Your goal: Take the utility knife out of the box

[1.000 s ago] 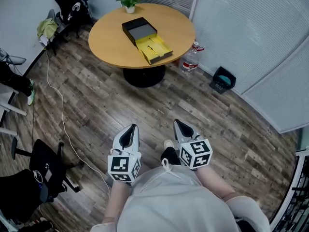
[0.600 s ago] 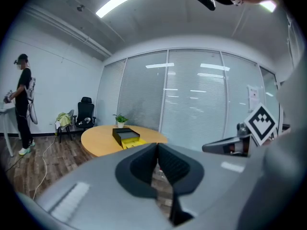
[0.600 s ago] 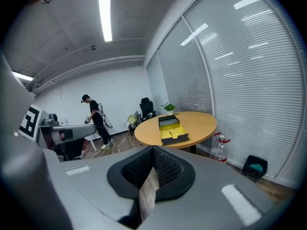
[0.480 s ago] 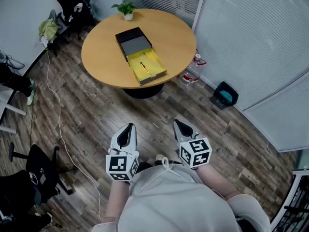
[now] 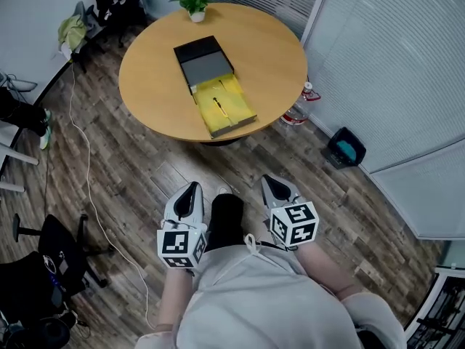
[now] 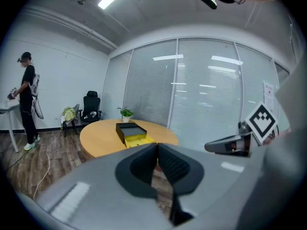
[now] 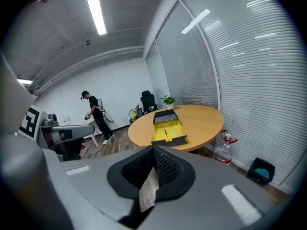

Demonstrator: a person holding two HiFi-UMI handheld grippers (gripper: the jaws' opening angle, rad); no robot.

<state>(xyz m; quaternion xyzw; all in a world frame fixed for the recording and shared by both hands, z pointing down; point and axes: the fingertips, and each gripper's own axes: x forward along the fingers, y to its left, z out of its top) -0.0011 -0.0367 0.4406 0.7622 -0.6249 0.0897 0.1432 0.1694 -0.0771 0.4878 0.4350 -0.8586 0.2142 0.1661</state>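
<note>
Drawn nearer the round table [image 5: 145,78] and open box [image 5: 213,86], left gripper [image 5: 190,189] and right gripper [image 5: 270,183] closed, empty; standing person [image 7: 96,114] visible only in gripper views; plank floor [image 5: 109,166].

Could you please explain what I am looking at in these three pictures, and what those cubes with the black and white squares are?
There is no robot here. A person wears a camera on the head and holds a two-jaw gripper in each hand. The marker cubes are parts of those grippers.

The head view looks steeply down on the left gripper and the right gripper, both well short of the table. The other two pictures come from a camera riding on each gripper and looking along its own jaws. Both pairs of jaws are shut with nothing between them.

On the round table lies an open box, black at the far end and yellow inside. The knife lies in the yellow part. A small plant stands at the far edge. Nothing is held yet.
</note>
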